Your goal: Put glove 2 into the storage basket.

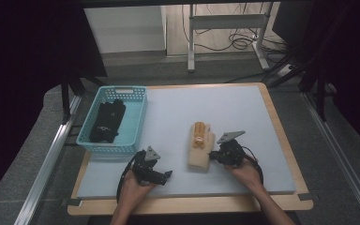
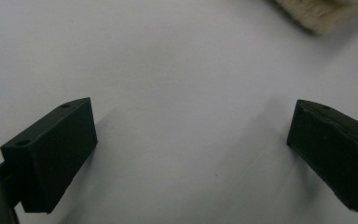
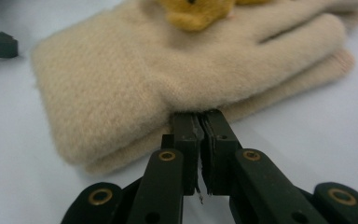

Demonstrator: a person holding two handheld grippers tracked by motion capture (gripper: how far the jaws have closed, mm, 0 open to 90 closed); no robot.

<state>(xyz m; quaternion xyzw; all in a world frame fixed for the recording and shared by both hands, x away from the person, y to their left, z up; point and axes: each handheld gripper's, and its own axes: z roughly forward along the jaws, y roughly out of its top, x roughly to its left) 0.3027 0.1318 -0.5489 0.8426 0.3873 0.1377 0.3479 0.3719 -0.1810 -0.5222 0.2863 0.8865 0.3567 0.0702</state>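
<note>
Right tongs [image 3: 199, 122]: jaws drawn together at the near edge of the beige glove [image 3: 135, 88]; whether they pinch any fleece we cannot tell, since the tips are sunk in the pile. In the high view we find these tongs [image 1: 217, 155] at the glove's [image 1: 200, 151] right side, low on the mat [image 1: 178, 108].

Left tongs [image 2: 191, 135]: jaws wide apart over bare mat, holding nothing; well left of the glove.

Glove: flat on the tabletop's mat, middle right, an orange patch [image 1: 199, 132] on top; it looks like a stacked pair.

Risk, in our judgement: so shallow a bite may lift one layer or slip off the fleece, leaving the under glove behind.

Basket [image 1: 136, 123]: turquoise, far left of the mat, holding dark gloves [image 1: 107, 121].
</note>
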